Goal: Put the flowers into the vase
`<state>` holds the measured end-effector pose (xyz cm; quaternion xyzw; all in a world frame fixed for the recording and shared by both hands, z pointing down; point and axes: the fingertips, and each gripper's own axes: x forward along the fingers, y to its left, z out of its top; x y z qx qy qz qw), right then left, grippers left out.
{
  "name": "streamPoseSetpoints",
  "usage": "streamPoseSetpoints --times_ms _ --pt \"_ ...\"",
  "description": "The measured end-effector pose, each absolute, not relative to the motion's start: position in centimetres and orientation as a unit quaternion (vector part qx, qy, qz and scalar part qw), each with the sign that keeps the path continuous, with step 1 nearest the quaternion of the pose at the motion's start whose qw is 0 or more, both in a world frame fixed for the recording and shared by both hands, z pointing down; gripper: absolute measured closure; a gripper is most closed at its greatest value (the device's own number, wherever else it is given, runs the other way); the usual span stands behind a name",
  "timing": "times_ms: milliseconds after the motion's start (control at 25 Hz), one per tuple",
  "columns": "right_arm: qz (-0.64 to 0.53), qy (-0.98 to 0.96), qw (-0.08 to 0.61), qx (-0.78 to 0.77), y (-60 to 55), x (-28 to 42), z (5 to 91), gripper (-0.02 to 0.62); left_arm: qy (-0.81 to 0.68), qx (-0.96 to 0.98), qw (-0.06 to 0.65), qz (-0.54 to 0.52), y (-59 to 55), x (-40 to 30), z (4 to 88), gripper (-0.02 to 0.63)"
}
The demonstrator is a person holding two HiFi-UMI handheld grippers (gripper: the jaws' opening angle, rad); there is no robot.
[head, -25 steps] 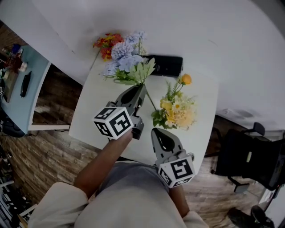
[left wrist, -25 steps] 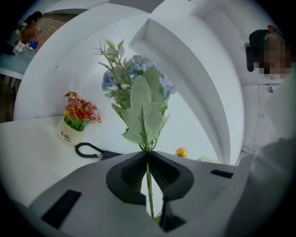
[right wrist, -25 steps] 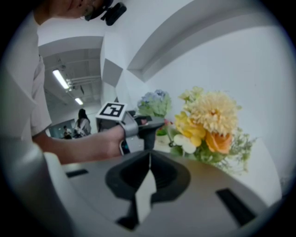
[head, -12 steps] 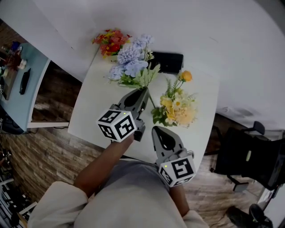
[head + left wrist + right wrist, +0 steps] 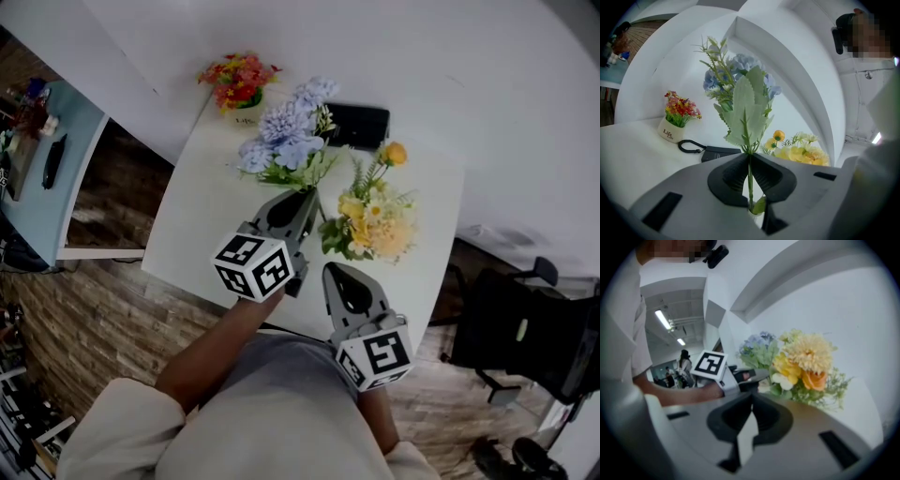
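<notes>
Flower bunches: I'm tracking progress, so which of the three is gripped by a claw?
The blue bunch: the left claw pinches its stem; the yellow bunch and red bunch are ungripped.

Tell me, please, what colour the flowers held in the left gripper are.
The flowers are pale blue; the head view shows them best.

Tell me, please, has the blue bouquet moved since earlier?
Yes. The blue bouquet, held by the left gripper, shifted right, away from the red potted flowers towards the black case.

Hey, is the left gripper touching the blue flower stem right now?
Touching. The left gripper view shows the left gripper with both jaws pressed onto the blue flower stem.
</notes>
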<state>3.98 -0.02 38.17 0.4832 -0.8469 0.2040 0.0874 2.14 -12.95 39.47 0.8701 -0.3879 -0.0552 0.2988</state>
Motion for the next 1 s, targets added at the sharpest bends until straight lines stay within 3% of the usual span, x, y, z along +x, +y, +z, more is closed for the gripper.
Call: streamPoseSetpoints --times_ms 1000 --pt "0.199 -0.853 0.086 0.475 0.6 4.2 38.1 0.571 -0.384 0.885 0.26 -0.018 -9.8 3.7 40.9 0.563"
